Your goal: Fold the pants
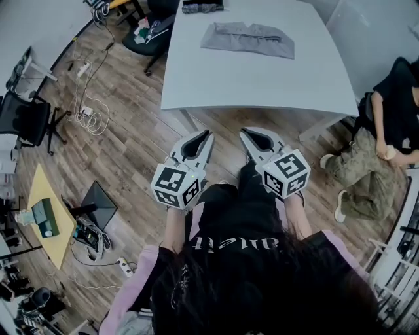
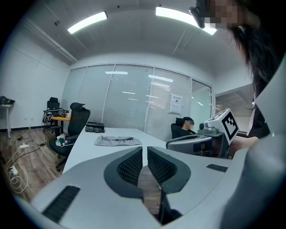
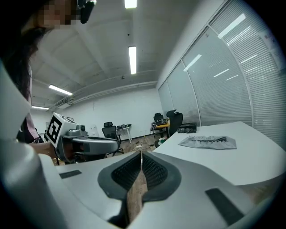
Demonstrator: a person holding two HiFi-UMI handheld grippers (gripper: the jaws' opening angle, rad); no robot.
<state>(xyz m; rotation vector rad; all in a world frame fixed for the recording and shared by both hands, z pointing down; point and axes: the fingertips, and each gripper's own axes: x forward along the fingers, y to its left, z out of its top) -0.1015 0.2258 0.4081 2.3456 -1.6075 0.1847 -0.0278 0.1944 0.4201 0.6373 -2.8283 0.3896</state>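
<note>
Grey pants (image 1: 247, 38) lie bunched, seemingly folded; dark bundle (image 1: 202, 6) cropped.

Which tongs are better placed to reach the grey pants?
Right, marginally: both are shut, empty, off the white table; right tongs line up with the grey fabric pants' middle, left tongs with their left end.

The tabletop (image 1: 262, 85) is open from its near edge across the middle and out to both side edges. Only the folded grey pants (image 1: 247, 38) near the far edge and a dark bundle (image 1: 202, 6) at the far edge take up room. An office chair (image 1: 147, 36) crowds the far left corner, and a seated person (image 1: 383, 144) blocks the floor off the near right corner.
</note>
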